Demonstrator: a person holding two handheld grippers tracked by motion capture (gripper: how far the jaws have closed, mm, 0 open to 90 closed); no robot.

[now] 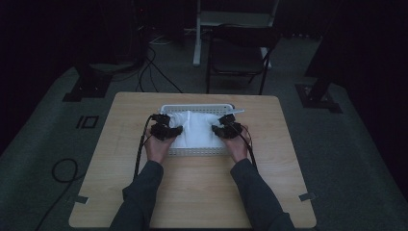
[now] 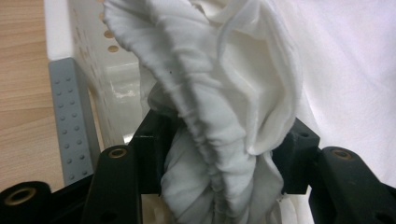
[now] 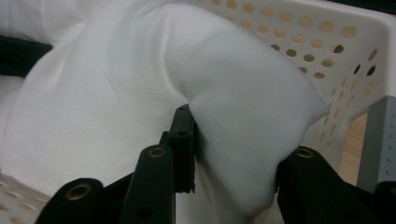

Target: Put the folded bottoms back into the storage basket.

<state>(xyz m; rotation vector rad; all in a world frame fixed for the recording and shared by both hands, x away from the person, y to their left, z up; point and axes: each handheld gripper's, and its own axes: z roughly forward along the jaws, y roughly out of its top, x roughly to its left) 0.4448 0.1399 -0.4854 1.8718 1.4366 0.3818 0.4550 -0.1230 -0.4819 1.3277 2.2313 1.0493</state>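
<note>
- High view: I am working at a wooden table point(image 1: 192, 192), with my left gripper point(image 1: 163, 129) sitting at the left edge of a white cloth point(image 1: 195, 130) and my right gripper point(image 1: 226, 129) sitting at its right edge. The cloth is lying bunched in a white perforated basket point(image 1: 197, 152) on the far half of the table. My forearms are coming in from the bottom, and black cables are trailing back from both grippers

- Left gripper view: my two black jaws are standing part-way spread with a thick gathered fold of the cloth point(image 2: 219, 140) filling the gap between them; both pads are touching it, so I am pinching the fold. The basket wall point(image 2: 93, 42) is rising at the left, with a grey dotted strip point(image 2: 70, 116) and bare tabletop beside it

- Right gripper view: my jaws are pressing on a smooth rounded bulge of the cloth point(image 3: 243, 121) from both sides, holding it. The basket's perforated wall point(image 3: 327, 46) is curving behind
</note>
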